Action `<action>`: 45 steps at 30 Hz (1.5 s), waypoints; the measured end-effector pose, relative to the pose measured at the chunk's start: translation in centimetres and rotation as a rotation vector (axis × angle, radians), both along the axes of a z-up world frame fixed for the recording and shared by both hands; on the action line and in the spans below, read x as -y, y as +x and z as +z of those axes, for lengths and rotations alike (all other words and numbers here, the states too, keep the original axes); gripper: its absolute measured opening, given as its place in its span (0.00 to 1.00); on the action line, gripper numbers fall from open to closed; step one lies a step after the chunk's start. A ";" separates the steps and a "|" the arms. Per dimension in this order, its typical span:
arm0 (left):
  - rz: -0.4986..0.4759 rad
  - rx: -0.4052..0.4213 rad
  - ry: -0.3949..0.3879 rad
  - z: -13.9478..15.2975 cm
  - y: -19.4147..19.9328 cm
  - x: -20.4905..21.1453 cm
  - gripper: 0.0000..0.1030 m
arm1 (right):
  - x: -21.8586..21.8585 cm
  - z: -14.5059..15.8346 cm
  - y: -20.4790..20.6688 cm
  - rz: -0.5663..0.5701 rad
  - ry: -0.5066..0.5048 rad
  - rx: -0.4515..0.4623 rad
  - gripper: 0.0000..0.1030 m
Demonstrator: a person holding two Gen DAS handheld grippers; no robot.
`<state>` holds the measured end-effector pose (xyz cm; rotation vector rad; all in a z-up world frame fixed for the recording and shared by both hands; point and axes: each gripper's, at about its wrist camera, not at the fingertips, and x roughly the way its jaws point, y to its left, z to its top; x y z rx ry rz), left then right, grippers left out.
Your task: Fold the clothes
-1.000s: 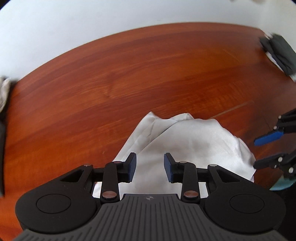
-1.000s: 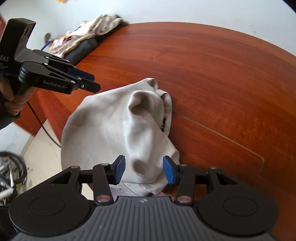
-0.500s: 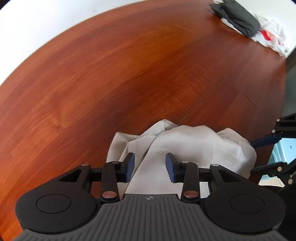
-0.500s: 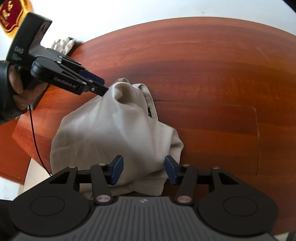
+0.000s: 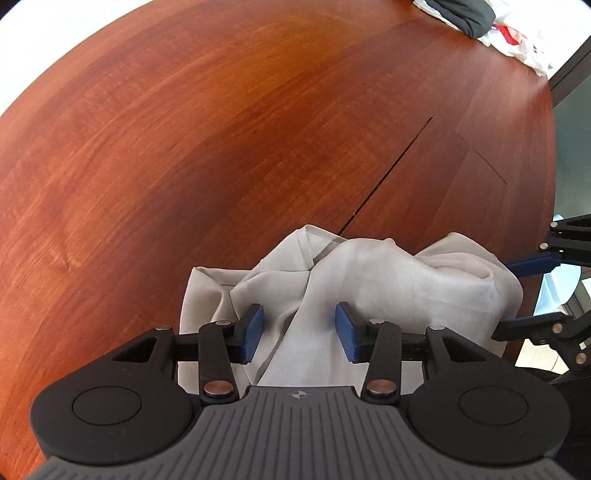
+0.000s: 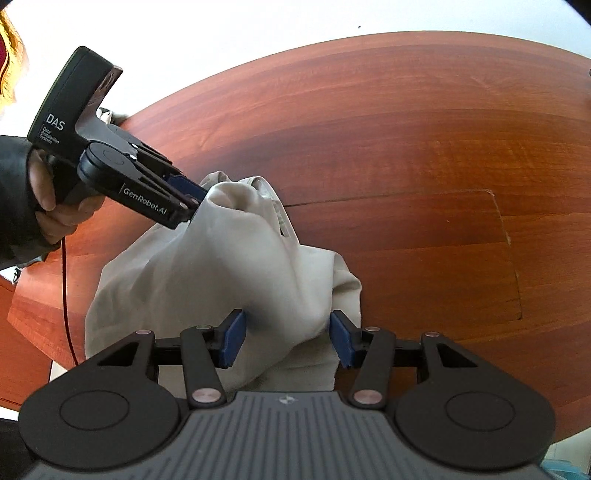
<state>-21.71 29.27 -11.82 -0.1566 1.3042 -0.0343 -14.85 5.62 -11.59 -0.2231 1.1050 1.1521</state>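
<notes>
A crumpled beige garment [image 5: 369,280] lies bunched at the near edge of the red-brown wooden table [image 5: 184,147]. My left gripper [image 5: 299,332] points steeply down over its left part. Its jaws are opening, with a fold of cloth between the blue pads but not pinched. In the right wrist view the left gripper [image 6: 195,206] has its tips at the raised peak of the garment [image 6: 221,266]. My right gripper [image 6: 287,338] straddles a bulge of cloth at the garment's near end, with its pads wide apart. The left wrist view shows the right gripper [image 5: 502,299] around the garment's right edge.
A heap of dark and white clothes [image 5: 476,11] lies at the table's far right corner. A seam and an inset panel [image 6: 509,236] cross the tabletop. A person's hand [image 6: 55,199] holds the left gripper, and a red cable [image 6: 64,295] hangs past the table's edge.
The left gripper has come down and rolled, reaching the garment's peak from above the table edge. Its pads stand a little wider. The right gripper has sunk slightly and rolled over the cloth.
</notes>
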 end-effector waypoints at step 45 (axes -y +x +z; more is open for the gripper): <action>0.400 0.261 0.186 8.6 -8.0 0.3 0.03 | 1.2 1.0 1.3 0.028 0.197 -0.415 0.07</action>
